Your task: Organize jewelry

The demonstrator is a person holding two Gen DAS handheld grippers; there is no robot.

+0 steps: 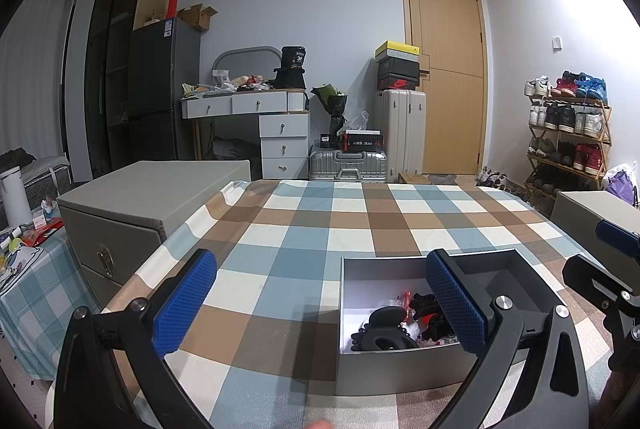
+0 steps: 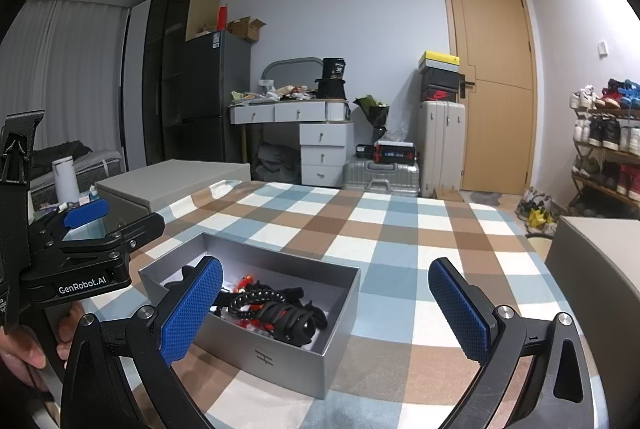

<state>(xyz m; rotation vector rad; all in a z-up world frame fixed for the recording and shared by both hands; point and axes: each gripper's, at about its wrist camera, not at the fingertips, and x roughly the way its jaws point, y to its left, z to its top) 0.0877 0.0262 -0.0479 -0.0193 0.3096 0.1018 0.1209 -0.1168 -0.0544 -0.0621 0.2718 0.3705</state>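
All the jewelry (image 2: pixel 276 309) that shows lies heaped inside the open grey box (image 2: pixel 340 313) on the checked desk (image 2: pixel 400 229), none beside the box, and both the left gripper (image 1: pixel 320 305) and right gripper (image 2: pixel 324 309) hold nothing, jaws wide apart, so this fits either a finished gathering or a sorting to come.

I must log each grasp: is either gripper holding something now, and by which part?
Nothing is held. The left gripper and right gripper are both open above the table, near the grey box.

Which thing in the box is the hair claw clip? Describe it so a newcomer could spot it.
On the checked tablecloth sits an open grey box. The hair claw clip lies at its near left end: smooth black plastic with curved teeth, unlike the beaded bracelet and coiled ties beside it.
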